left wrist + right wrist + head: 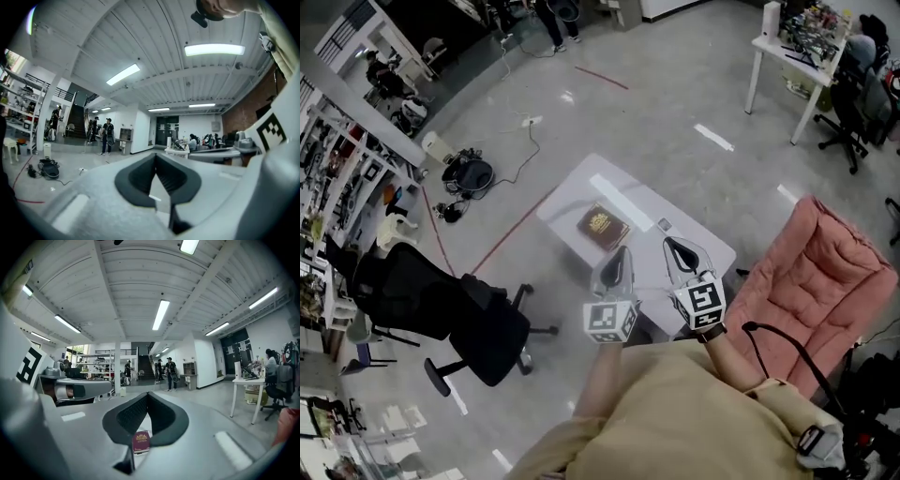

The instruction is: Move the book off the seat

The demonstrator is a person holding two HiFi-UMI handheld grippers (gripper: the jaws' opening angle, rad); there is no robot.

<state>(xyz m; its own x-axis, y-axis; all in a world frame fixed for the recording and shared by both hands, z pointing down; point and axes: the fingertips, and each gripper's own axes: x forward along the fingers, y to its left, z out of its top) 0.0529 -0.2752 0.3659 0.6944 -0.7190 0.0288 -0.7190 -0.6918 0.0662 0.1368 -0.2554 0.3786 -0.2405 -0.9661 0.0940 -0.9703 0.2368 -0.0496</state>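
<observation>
The room is lit brightly and evenly by long ceiling lamps (214, 49). Their glare is thrown back as pale streaks on the polished floor (712, 137) and as a white patch near the far edge of the table (623, 199), and only faint, soft shadows are cast. Strong fisheye bending and black corners are seen in both gripper views, where the left gripper (155, 155) and right gripper (147, 393) are rendered soft against the sharper hall.

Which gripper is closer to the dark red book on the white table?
Left. In the head view, the left gripper hangs just on the near side of the book, its tip close to the book's edge. The right gripper is further off to the book's right, toward the pink chair.
</observation>
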